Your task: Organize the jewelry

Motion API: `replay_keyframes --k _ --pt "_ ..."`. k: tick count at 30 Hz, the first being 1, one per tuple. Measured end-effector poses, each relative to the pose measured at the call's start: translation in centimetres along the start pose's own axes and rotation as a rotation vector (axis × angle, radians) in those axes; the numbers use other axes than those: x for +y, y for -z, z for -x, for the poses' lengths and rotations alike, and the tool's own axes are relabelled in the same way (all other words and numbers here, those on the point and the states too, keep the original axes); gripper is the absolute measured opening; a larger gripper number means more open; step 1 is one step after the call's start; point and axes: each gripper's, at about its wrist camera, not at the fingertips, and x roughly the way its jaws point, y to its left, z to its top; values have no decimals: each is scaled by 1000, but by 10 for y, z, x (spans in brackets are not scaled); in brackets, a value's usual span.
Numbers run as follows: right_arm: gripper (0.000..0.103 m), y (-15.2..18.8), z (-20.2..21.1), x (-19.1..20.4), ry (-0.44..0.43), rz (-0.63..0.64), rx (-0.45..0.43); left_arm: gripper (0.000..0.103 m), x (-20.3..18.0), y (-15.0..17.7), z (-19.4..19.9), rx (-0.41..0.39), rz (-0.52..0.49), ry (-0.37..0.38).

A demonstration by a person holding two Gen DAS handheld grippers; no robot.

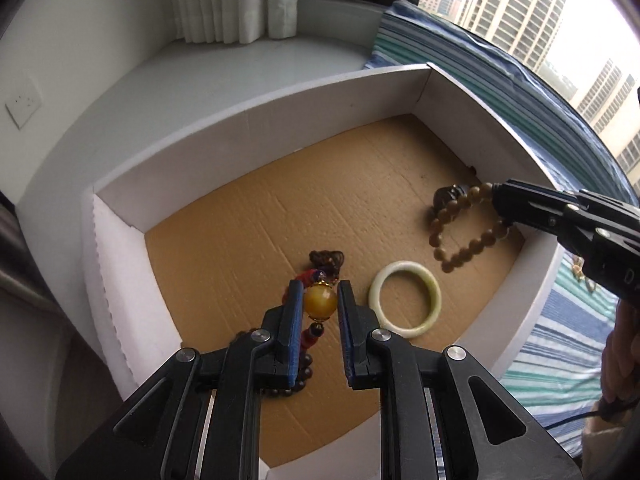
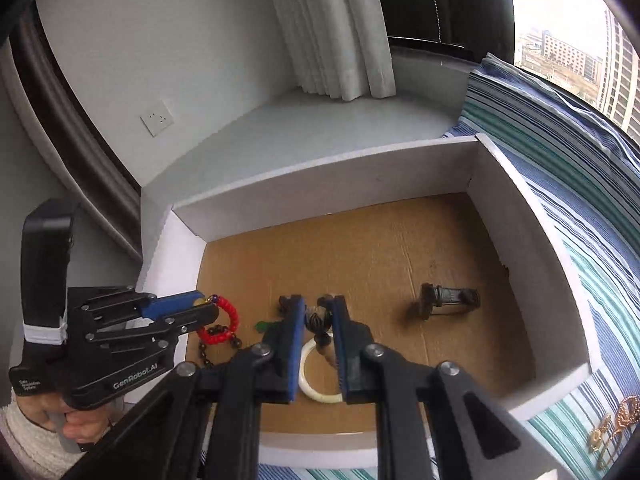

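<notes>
Both strands hang over a white-walled box [image 1: 256,136] with a bare cardboard floor. Left gripper [image 1: 320,300]: jaws nearly closed, pads clamped on a big amber bead [image 1: 320,301] of a beaded strand; red beads [image 2: 230,312] and dark ones trail below, the rest hidden behind the fingers. Right gripper [image 2: 318,318]: jaws likewise nearly closed, pinching a carved dark bead [image 2: 316,318]; from the left wrist view this belongs to a tan wooden-bead bracelet [image 1: 460,240] dangling in a blurred loop from the tips. Pale jade bangle [image 1: 405,300] lies flat on the box floor, partly cut off by the right fingers in its own view. Small dark object [image 2: 448,298] sits near the right wall, smeared, identity unclear. Gold pieces [image 2: 616,424] lie outside the box on striped bedding [image 2: 560,128], clipped by the lens edge.
</notes>
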Motion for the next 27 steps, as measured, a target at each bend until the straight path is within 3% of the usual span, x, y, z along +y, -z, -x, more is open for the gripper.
replay_keyframes --k 3,4,5,7,8,12,15,23,27 --pt "19 -2 -9 -1 1 -18 -31 19 1 8 -3 -6 -10 -42" --pt "34 -2 -8 -2 10 -24 -44 29 1 9 -3 -12 -11 -57" --pt "42 -2 -5 -3 16 -39 -60 49 1 11 -2 -20 -12 -70" --pt "46 3 9 -10 5 -83 -111 69 -1 16 6 -59 -8 -79" --pt "46 6 18 -13 8 -96 -130 72 -3 17 11 -78 -11 -78" --pt "49 32 59 -19 55 -95 -190 83 -25 27 33 -145 -43 -27" --pt "68 68 86 -24 128 -91 -198 90 -54 42 51 -196 -84 33" --pt "69 200 136 -66 371 -169 -158 99 -159 96 60 -198 -248 273" --pt "69 265 158 -90 496 -248 -133 99 -213 125 33 -152 -386 283"
